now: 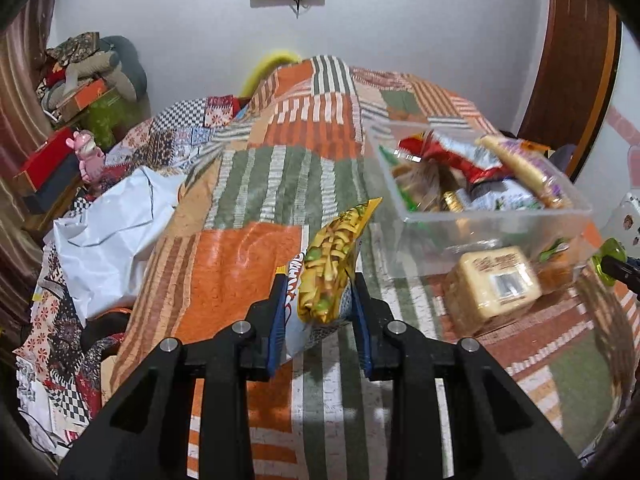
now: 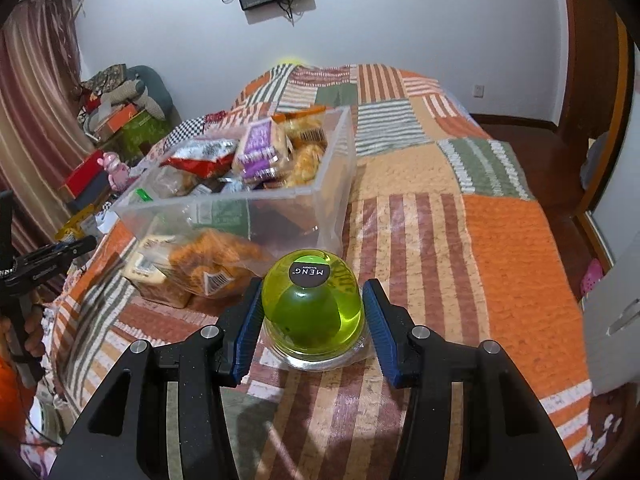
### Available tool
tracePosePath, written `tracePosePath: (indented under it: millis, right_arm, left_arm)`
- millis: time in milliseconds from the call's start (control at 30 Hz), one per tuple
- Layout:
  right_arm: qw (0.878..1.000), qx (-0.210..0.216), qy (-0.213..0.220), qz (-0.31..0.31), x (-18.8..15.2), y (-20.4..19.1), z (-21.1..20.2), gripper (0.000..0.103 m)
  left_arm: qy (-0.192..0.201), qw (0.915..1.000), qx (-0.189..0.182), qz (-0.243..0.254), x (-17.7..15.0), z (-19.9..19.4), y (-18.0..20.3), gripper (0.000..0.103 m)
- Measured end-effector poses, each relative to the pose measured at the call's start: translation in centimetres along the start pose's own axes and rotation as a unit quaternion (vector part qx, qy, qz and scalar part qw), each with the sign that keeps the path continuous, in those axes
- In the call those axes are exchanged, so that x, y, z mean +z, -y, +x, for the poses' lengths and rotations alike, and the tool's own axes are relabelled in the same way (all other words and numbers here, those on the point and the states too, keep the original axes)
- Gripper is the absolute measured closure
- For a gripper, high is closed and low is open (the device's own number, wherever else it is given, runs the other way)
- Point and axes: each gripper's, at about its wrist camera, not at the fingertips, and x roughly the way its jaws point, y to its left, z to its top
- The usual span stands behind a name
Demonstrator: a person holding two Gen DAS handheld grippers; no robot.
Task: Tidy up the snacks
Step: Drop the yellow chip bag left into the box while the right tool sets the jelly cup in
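My left gripper is shut on a yellow snack bag with a white packet pressed beside it, both lifted above the patchwork bedspread. To its right stands a clear plastic bin holding several snack packets. A pale bread-like pack lies against the bin's near side. In the right wrist view my right gripper is shut on a green domed jelly cup with a black label, just in front of the clear plastic bin. The jelly cup shows at the right edge of the left wrist view.
An orange-crumb snack bag and a pale pack lie before the bin. A white plastic bag sits on the bed's left side. Boxes, a pink toy and piled clothes crowd the left corner. Bare bedspread stretches right of the bin.
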Motion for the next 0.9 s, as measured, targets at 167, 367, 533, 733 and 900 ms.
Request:
tracePosePath:
  millis: [167, 367, 533, 733, 900]
  right_arm:
    - [1.000, -0.005, 0.019, -0.009, 0.5, -0.8, -1.5, 0.057]
    - [0.999, -0.007, 0.046, -0.017, 1.4, -1.4, -3.2, 0.057]
    - [0.998, -0.007, 0.065, -0.022, 2.2, -1.8, -4.1, 0.057]
    - [0.996, -0.006, 0.082, -0.028, 3.5, -2.0, -4.1, 0.057]
    - [0.995, -0.003, 0.092, -0.031, 4.4, -2.0, -3.7, 0.057]
  left_arm:
    - [0.020, 0.9998, -0.006, 0.006, 0.7, -2.0, 0.5, 0.074]
    - [0.047, 0.9987, -0.018, 0.006, 1.7, -4.3, 1.3, 0.074]
    - [0.067, 0.9972, -0.031, 0.007, 2.8, -5.7, 2.2, 0.073]
    - [0.081, 0.9956, -0.045, 0.008, 4.0, -6.1, 3.3, 0.073]
    - [0.085, 0.9948, -0.056, 0.010, 5.1, -5.6, 4.3, 0.073]
